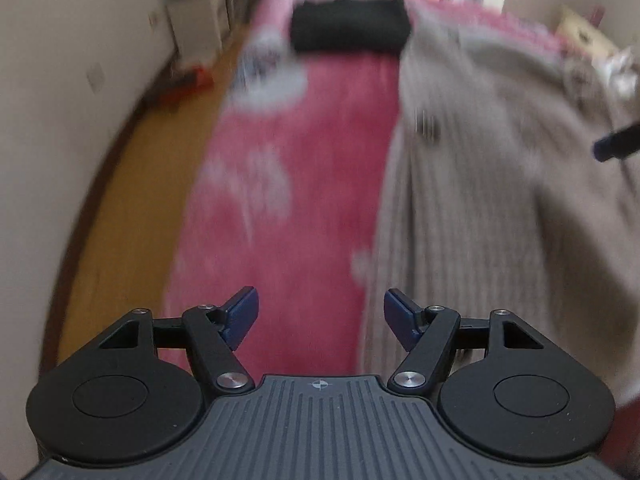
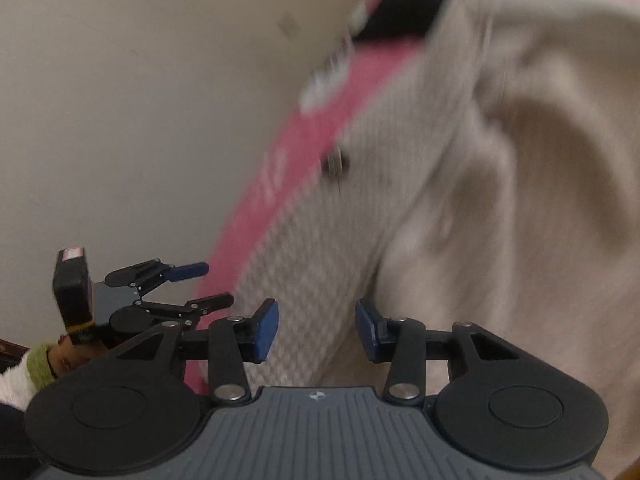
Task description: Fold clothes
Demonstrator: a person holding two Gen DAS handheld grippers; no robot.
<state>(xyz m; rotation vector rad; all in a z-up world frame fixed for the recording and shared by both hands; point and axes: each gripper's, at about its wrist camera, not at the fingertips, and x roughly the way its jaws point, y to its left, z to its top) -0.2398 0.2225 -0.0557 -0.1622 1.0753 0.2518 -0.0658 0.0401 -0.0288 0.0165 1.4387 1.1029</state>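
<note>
A beige ribbed knit cardigan [image 1: 480, 184] with a dark button lies spread on the right part of a pink bed cover [image 1: 304, 184]. It also fills the right wrist view [image 2: 460, 200], bunched and rumpled. My left gripper [image 1: 321, 312] is open and empty above the cover, just left of the cardigan's edge. It also shows in the right wrist view [image 2: 208, 284], open. My right gripper [image 2: 317, 328] is open and empty over the cardigan's ribbed hem. One of its fingertips [image 1: 612, 144] shows at the right edge of the left wrist view. Both views are motion-blurred.
A folded black garment [image 1: 350, 24] lies at the far end of the bed. A wooden floor [image 1: 132, 184] and a cream wall [image 1: 48, 120] run along the bed's left side. Furniture and clutter stand beyond the bed.
</note>
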